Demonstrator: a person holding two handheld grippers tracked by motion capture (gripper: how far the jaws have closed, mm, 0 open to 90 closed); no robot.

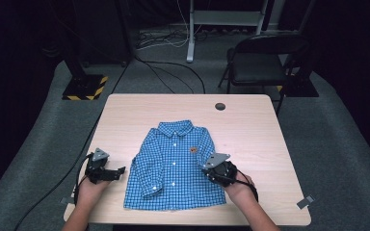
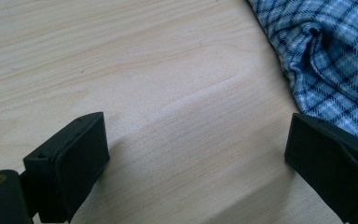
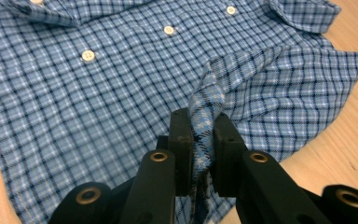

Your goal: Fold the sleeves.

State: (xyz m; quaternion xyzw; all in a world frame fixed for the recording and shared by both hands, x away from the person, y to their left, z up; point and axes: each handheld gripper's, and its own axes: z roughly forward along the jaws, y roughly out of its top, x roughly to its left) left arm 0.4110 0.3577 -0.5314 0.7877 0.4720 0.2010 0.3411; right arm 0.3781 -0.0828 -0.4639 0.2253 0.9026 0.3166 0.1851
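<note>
Blue checked shirt point(image 1: 173, 166) spread flat, front up and buttoned, at the near middle of the desk point(image 1: 250, 130), collar toward 12 o'clock, hem toward 6 o'clock. Small orange patch point(image 1: 192, 150) on the chest, toward 3 o'clock of the button line.

Right gripper point(image 1: 217, 171) over the shirt's 3 o'clock edge, about level with the sleeve, grey three-cornered plate on top, tipped inward toward 10 o'clock. Right hand point(image 1: 241, 185) coming in from 5 o'clock, forearm angled up from the bottom edge, wrist just off the cloth at the hem corner. In the right gripper view, jaws nearly together, pinching a raised fold of the checked cloth point(image 3: 205, 126) between them; fold drawn up into a narrow ridge running away toward 1 o'clock, rest of the shirt lying flat around it, white buttons point(image 3: 88, 55) in a row across the top.

Left gripper point(image 1: 107, 172) on bare wood at 9 o'clock of the shirt, just beside the sleeve edge, not touching the cloth, pointing toward 3 o'clock. Left hand point(image 1: 90, 185) behind it, forearm rising from 6 o'clock, cable point(image 1: 53, 190) trailing off the desk's edge toward 8 o'clock. In the left gripper view, jaws spread wide with nothing between them but wood grain; checked cloth at 2 o'clock, close by the far jaw.
</note>
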